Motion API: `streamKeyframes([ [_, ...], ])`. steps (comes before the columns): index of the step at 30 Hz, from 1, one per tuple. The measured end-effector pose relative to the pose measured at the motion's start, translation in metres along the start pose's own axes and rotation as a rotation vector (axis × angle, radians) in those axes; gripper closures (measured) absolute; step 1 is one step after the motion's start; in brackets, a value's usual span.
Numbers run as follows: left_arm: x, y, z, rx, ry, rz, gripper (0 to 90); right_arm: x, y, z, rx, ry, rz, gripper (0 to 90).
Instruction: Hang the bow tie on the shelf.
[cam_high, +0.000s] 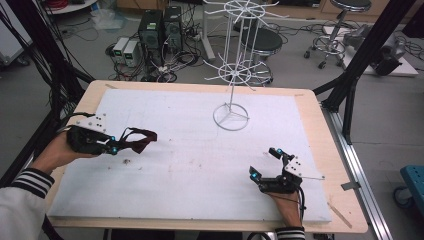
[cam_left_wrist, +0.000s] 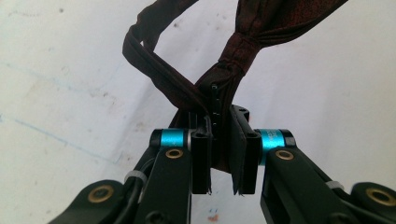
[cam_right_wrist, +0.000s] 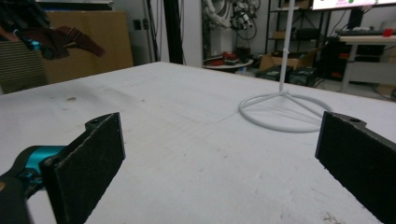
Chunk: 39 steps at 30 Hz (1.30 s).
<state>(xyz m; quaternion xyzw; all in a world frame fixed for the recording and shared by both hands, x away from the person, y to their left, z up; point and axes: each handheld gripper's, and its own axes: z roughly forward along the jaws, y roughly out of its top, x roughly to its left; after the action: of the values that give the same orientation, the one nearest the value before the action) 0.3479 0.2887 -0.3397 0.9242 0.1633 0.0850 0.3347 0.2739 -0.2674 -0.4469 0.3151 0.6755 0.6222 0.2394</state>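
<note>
A dark maroon cloth band (cam_high: 137, 140), knotted like a bow tie with a strap loop, hangs off the white board in my left gripper (cam_high: 116, 146), which is shut on it. In the left gripper view the pads pinch the band (cam_left_wrist: 219, 77) near its knot, the left gripper (cam_left_wrist: 220, 156) pointing down at the board. My right gripper (cam_high: 265, 164) rests near the front right of the board with its jaws wide open and nothing between them; its pads (cam_right_wrist: 91, 158) frame bare board. The white wire display stand (cam_high: 231, 75) rises at the far middle, its ring base (cam_right_wrist: 285, 112) ahead of my right gripper (cam_right_wrist: 224, 163).
The white board (cam_high: 200, 165) lies on a wooden table (cam_high: 320, 130). Black frame posts (cam_high: 360, 60) flank the table. Computers, cables and stools stand on the floor beyond the far edge. A small dark speck (cam_high: 126, 161) lies below the held band.
</note>
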Motion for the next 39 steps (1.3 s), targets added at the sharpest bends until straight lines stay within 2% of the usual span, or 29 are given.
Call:
streamKeyframes([
  [4,-0.004,0.012,0.0,-0.015,-0.007,0.025,79.9,0.002,0.011,0.002,0.021,0.044,-0.003,0.7],
  [6,-0.006,0.017,0.001,-0.031,-0.015,0.029,79.9,0.002,0.019,0.004,0.025,0.063,-0.021,0.7],
  [7,-0.007,0.02,0.001,-0.038,-0.017,0.031,79.9,0.003,0.027,0.007,0.045,0.086,-0.03,0.7],
  [10,-0.011,0.027,0.003,-0.055,-0.022,0.037,79.9,0.004,0.035,0.009,0.055,0.11,-0.038,0.7],
  [20,-0.018,0.045,0.012,-0.069,-0.04,0.048,79.9,0.01,0.068,0.026,0.139,0.203,-0.106,0.7],
  [29,-0.025,0.059,0.018,-0.093,-0.066,0.055,79.9,0.011,0.091,0.04,0.184,0.282,-0.137,0.7],
  [39,-0.031,0.08,0.028,-0.131,-0.091,0.055,79.9,0.019,0.116,0.056,0.194,0.372,-0.19,0.7],
])
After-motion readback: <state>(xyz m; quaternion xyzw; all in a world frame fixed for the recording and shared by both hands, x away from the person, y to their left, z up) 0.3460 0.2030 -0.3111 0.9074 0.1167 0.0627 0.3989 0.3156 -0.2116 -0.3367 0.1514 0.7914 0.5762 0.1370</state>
